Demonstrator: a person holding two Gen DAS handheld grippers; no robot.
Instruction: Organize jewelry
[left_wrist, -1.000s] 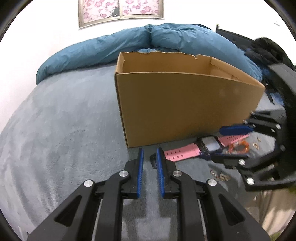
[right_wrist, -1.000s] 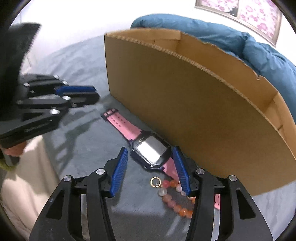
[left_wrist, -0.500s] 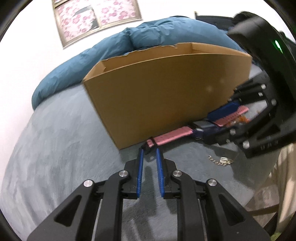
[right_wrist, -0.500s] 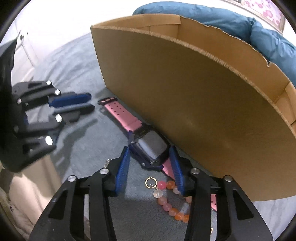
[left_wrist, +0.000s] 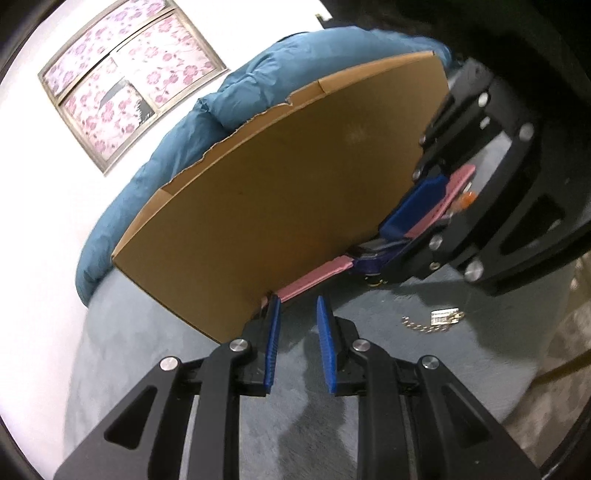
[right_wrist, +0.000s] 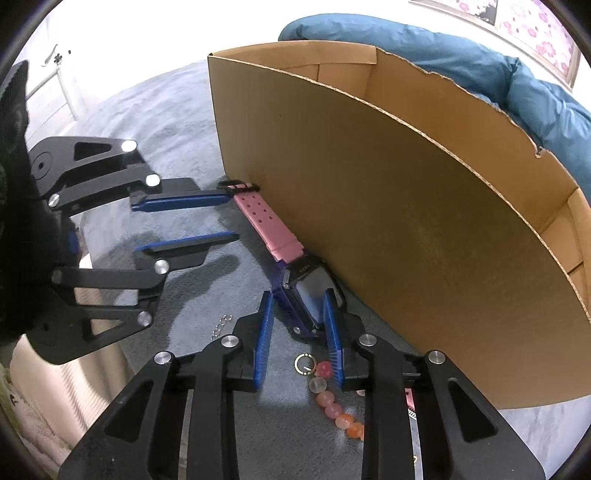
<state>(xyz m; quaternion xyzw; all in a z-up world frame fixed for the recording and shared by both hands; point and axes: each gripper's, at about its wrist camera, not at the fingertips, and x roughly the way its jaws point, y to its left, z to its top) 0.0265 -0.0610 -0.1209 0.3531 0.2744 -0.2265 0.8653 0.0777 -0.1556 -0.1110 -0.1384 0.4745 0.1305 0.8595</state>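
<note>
The left gripper (left_wrist: 297, 308) has widened, sitting released by the strap end; the right gripper (right_wrist: 299, 314) is clasping the watch (right_wrist: 304, 291) beside the box (right_wrist: 406, 206).

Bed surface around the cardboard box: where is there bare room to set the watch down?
Bare blanket lies past the box's far-left corner, beyond the left claw. Crowded along the box front: watch, bead bracelet, chain, right claw.
</note>
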